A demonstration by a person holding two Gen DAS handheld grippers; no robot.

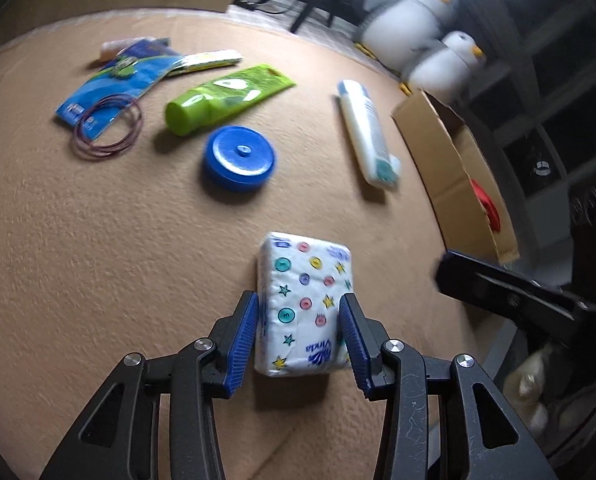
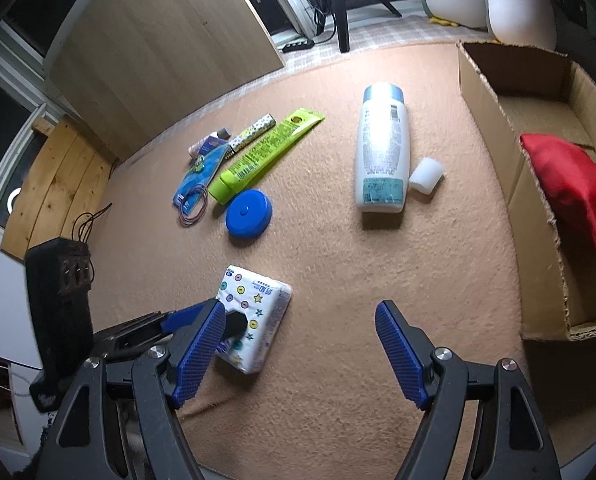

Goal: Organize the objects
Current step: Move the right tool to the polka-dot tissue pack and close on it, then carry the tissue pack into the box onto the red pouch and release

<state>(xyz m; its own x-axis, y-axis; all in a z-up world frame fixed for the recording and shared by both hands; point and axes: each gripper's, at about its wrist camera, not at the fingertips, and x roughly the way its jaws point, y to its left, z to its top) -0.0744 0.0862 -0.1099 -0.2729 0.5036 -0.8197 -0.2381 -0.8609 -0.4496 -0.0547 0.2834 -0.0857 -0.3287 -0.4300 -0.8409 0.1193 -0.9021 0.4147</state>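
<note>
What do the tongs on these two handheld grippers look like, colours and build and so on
Both tongs share one design. The left tongs and right tongs have matte black angular plastic arms with triangular cut-outs and round silver bolts at the pivots. Each finger carries a long blue pad with fine ribbed grooves. The black plastic shows light scuffing. No cables, sleeves or printed markings are visible on them.

Both the left gripper (image 1: 300, 344) and the right gripper (image 2: 300, 354) had matte black, scuffed linkage arms with triangular cutouts, round silver pivot screws, and ribbed blue pads (image 2: 400, 354) lining their fingers.
</note>
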